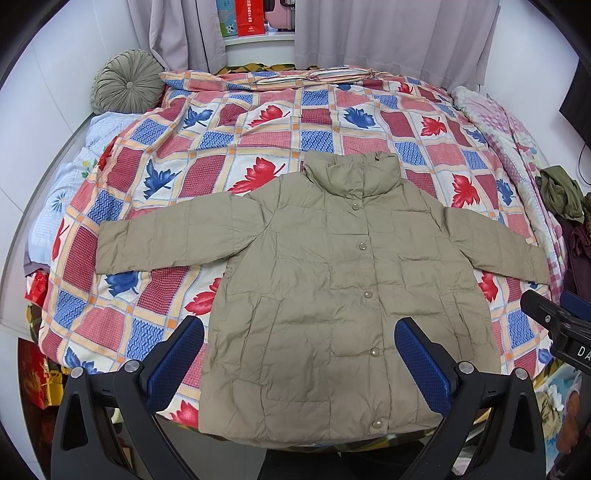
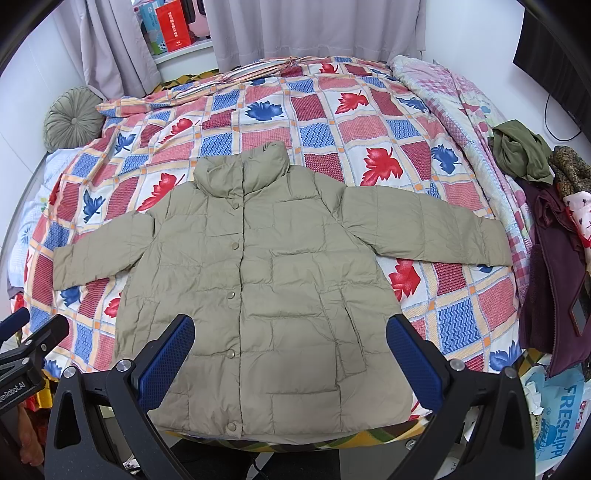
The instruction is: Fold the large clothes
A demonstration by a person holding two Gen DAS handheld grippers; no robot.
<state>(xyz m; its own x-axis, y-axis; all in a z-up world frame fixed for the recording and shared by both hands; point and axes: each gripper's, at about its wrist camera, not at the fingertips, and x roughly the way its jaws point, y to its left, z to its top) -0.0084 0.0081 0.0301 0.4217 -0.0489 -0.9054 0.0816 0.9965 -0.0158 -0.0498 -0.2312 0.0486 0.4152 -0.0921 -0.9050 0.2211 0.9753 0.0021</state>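
Observation:
A khaki quilted puffer jacket (image 1: 332, 280) (image 2: 266, 280) lies flat and face up on the bed, snapped closed, collar toward the curtains, both sleeves spread out sideways. My left gripper (image 1: 299, 332) hovers open above the jacket's hem, blue pads wide apart, holding nothing. My right gripper (image 2: 290, 328) is likewise open over the hem, a little further right, with nothing between its fingers. The right gripper's body (image 1: 557, 325) shows at the edge of the left wrist view, and the left one (image 2: 29, 347) at the edge of the right wrist view.
The bed carries a leaf-patterned patchwork quilt (image 1: 258, 122) (image 2: 369, 122). A round green cushion (image 1: 127, 83) sits at the far left corner. A heap of other clothes (image 2: 546, 221) lies at the right edge. Grey curtains (image 2: 314, 29) hang behind; bags (image 2: 557, 417) stand by the bed.

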